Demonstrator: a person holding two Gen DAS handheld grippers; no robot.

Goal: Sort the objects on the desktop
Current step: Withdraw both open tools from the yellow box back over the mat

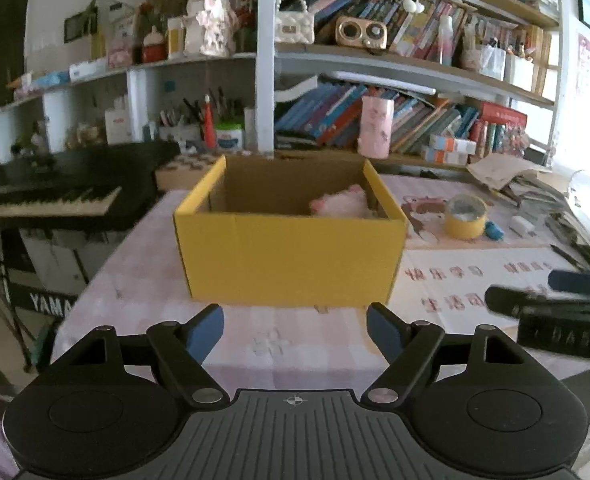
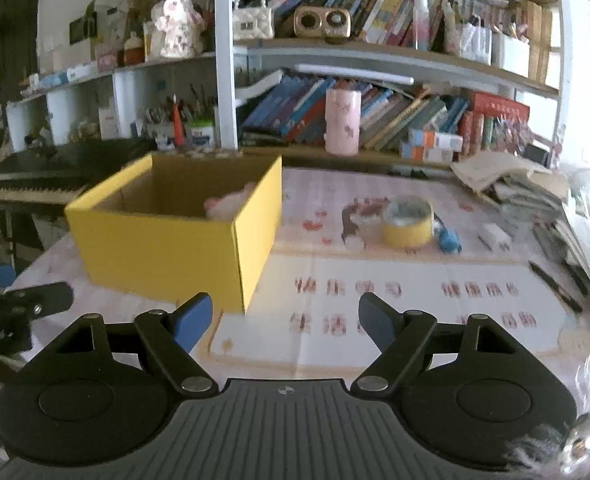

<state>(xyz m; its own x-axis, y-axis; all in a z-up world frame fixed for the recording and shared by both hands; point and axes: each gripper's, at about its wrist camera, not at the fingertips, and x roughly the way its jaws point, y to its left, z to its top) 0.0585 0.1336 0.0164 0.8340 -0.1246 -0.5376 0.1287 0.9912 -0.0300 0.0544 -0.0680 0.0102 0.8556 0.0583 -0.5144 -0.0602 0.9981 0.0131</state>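
both my grippers hang empty over the near edge of the desk. my left gripper [image 1: 295,330] has its fingers spread wide, facing the near wall of the yellow cardboard box [image 1: 291,256]. my right gripper [image 2: 285,322] is spread just as wide, pointed past the box's right corner toward the loose things on the printed desk mat [image 2: 415,280].

a pink plush toy [image 1: 341,202] already lies inside the box, against its right wall. still out on the mat, well to the right of the box, sits the roll of yellow tape [image 2: 407,222]; just beside it on its right is a small blue object [image 2: 449,240], maybe an eraser, then a small white block [image 2: 495,236], and nearer the desk's right edge a black pen [image 2: 555,286].

i judge the tape is the next pick, and for the right gripper. the roll lies flat, so i'd come down from above and close across one side of the ring wall, one finger inside the hole and one outside. i'd keep clear of the blue piece close by, lift straight, and carry it over the box's right wall before letting go. the left can steady the box.
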